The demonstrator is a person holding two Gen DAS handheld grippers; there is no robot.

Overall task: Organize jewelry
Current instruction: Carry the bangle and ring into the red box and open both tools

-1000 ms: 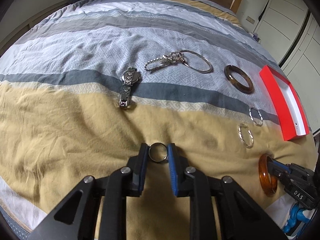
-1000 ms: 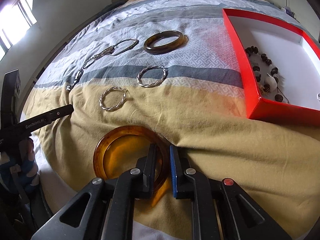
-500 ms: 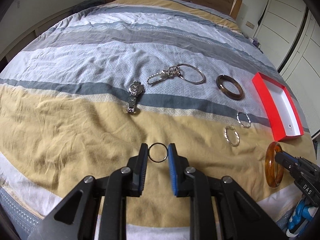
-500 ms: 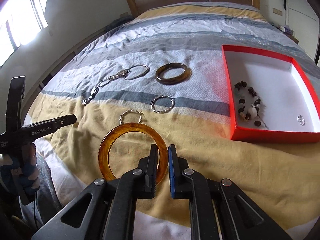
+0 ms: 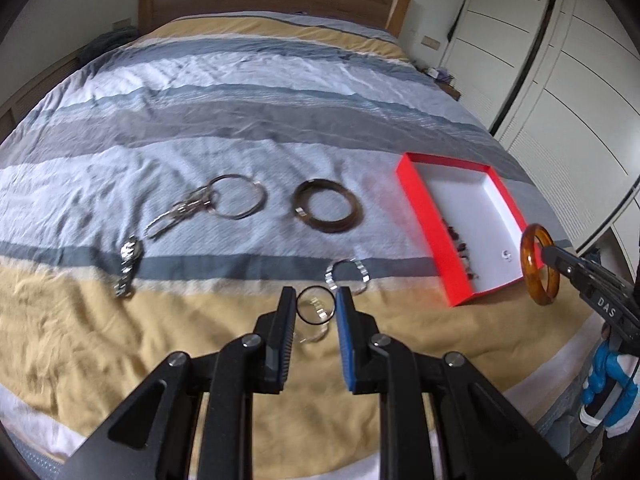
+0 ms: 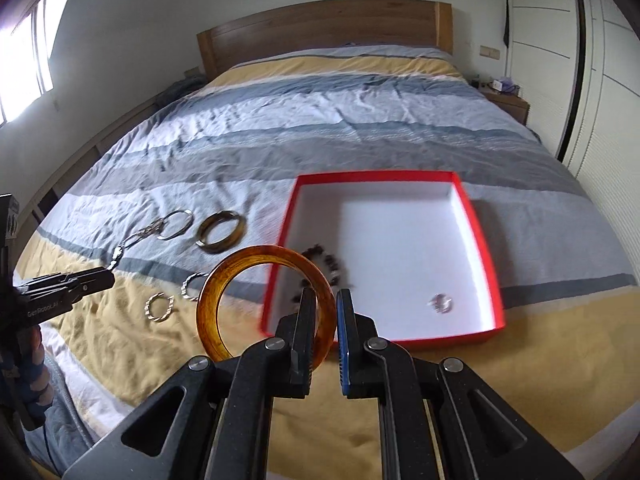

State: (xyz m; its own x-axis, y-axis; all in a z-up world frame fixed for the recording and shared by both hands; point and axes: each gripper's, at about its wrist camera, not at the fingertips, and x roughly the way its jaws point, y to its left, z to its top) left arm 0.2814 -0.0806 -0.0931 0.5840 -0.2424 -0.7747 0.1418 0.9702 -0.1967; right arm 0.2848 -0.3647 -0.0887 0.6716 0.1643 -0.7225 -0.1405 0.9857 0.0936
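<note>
My left gripper is shut on a thin dark ring, held above the yellow band of the bedspread. My right gripper is shut on an amber bangle and holds it in the air at the near left corner of the red box. The box holds a dark bead bracelet and a small silver piece. The bangle and box also show in the left wrist view.
On the bedspread lie a dark brown bangle, a silver hoop with a chain, a watch and two twisted silver hoops. A wardrobe stands on the right, the headboard at the far end.
Both grippers have risen off the bed with their pieces and swung right toward the red box. The amber bangle is now at the box's near left corner.
</note>
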